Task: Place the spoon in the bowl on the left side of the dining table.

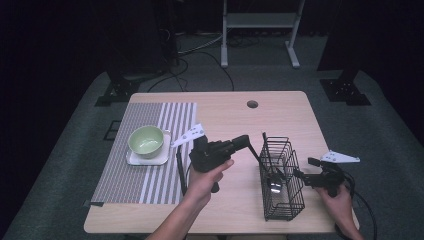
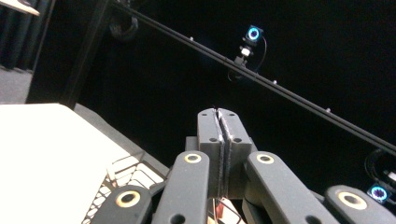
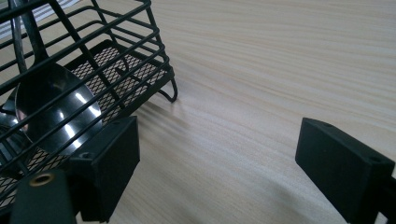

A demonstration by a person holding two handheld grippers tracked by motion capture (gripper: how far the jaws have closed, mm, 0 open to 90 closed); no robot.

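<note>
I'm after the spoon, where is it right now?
In the high view the spoon stands bowl down inside the black wire basket at the table's right, just left of the right gripper.

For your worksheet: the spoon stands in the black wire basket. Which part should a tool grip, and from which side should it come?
Grip the spoon by its thin handle, coming from above through the open top of the wire basket. Its bowl sits low behind the wire bars, which block the sides, and only the handle rises toward the rim.
</note>
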